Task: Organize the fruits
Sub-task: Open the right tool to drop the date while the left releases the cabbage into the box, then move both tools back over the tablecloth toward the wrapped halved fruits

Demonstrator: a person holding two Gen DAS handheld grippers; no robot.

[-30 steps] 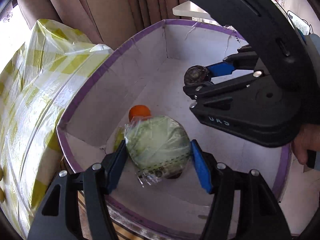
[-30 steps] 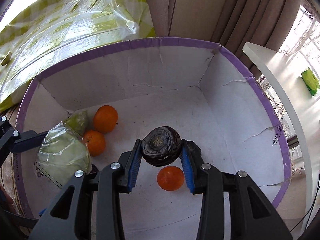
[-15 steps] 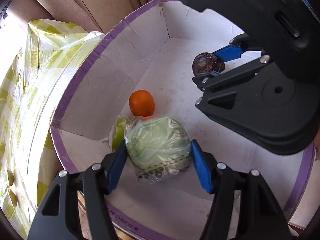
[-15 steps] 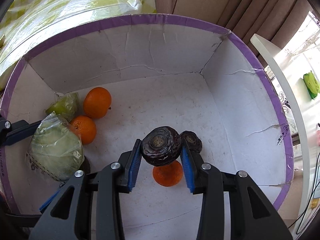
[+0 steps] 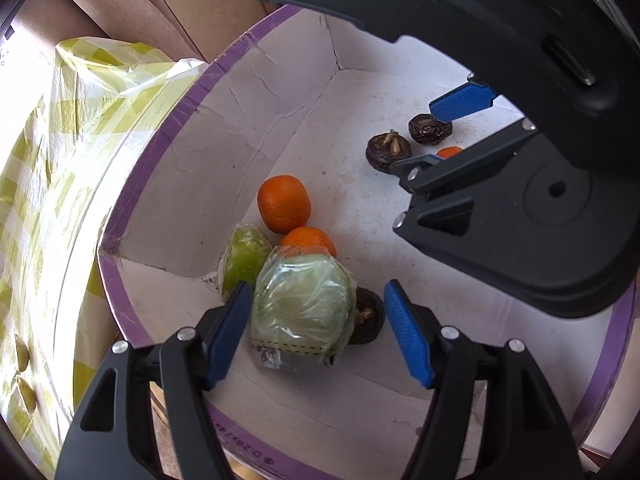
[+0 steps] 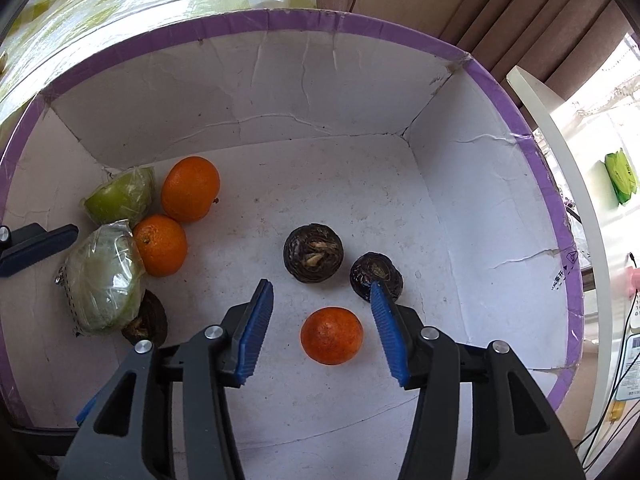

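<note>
A white box with a purple rim (image 6: 304, 20) holds the fruit. My left gripper (image 5: 318, 332) is open over a plastic-wrapped green fruit (image 5: 304, 308) lying on the box floor, its pads apart from it. The wrapped fruit also shows in the right wrist view (image 6: 104, 280). My right gripper (image 6: 322, 320) is open and empty above a small orange (image 6: 332, 335). A dark round fruit (image 6: 313, 253) lies free just ahead of it, a second dark one (image 6: 376, 274) beside the right finger. Two oranges (image 6: 190, 189) (image 6: 161, 245) and a wrapped green wedge (image 6: 122, 199) sit at the left.
Another dark fruit (image 6: 146, 318) lies partly under the wrapped green fruit. A yellow-checked plastic bag (image 5: 44, 184) stands outside the box on the left. Curtains (image 6: 500, 12) hang behind, and a white shelf (image 6: 560, 152) is to the right.
Both grippers have opened. The right one let go of the dark fruit, which now lies on the box floor. The left one released the wrapped green fruit beside the oranges.
</note>
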